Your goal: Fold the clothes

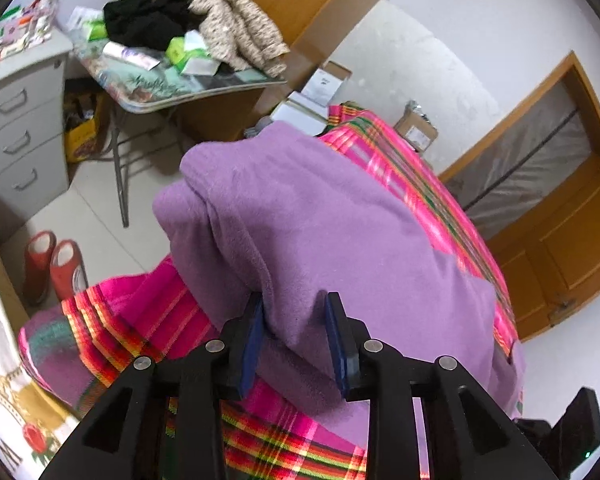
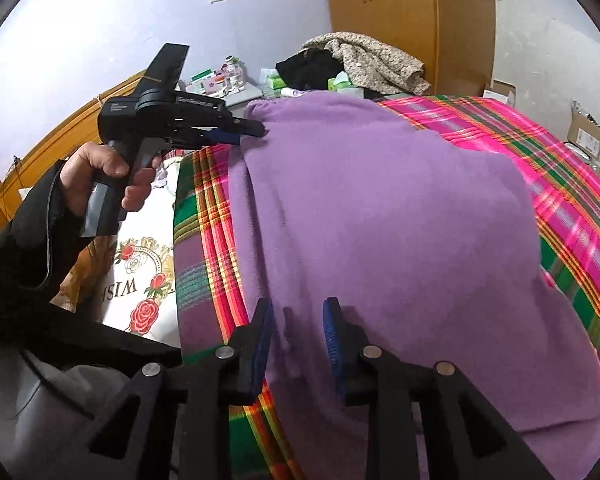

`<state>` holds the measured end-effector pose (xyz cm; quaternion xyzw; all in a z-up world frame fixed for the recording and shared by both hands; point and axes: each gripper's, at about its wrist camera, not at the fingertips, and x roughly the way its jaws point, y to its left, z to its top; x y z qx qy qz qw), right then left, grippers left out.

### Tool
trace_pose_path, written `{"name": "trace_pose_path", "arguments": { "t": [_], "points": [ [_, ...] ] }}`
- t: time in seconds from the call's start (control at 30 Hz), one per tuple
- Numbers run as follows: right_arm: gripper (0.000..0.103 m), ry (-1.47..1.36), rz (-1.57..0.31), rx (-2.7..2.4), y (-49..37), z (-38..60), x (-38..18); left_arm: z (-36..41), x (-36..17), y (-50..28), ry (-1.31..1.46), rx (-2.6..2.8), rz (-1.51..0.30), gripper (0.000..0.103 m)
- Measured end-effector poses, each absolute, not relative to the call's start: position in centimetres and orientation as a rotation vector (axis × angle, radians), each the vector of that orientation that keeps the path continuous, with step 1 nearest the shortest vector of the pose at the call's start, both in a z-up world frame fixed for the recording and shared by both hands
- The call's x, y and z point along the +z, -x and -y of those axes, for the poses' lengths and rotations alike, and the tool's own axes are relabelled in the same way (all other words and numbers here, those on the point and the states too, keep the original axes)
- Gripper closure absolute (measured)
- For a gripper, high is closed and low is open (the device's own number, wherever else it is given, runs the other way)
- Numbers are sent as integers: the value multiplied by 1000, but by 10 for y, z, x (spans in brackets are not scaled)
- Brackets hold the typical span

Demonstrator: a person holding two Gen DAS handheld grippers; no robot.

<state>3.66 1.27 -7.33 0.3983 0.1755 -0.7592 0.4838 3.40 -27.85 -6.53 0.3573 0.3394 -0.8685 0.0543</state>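
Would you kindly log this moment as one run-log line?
stage: fold just laid | purple garment: folded on plaid blanket | left gripper: open at garment edge | right gripper: open over garment

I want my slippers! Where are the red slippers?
In the left wrist view the red slippers stand on the floor at the left, below the grey drawers, beside the bed's plaid blanket.

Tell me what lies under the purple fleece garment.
The folded purple fleece garment lies on a pink, green and red plaid blanket. The blanket's middle is covered, and nothing beneath the blanket can be seen.
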Motion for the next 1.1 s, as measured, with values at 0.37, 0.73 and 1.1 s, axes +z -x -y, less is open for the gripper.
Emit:
{"name": "trace_pose_path", "arguments": {
  "t": [0.37, 0.73, 1.1],
  "points": [
    [101, -922, -505, -1868, -46, -4, -74, 277, -61, -33, -1041, -2649, -1018, 97],
    [101, -947, -483, -1788, -57, 1, -72, 284, -55, -56, -1039, -2673, -974, 99],
    [98, -908, -332, -1826, -49, -24, -46, 291, -27, -70, -948, -2698, -900, 98]
  ]
}}
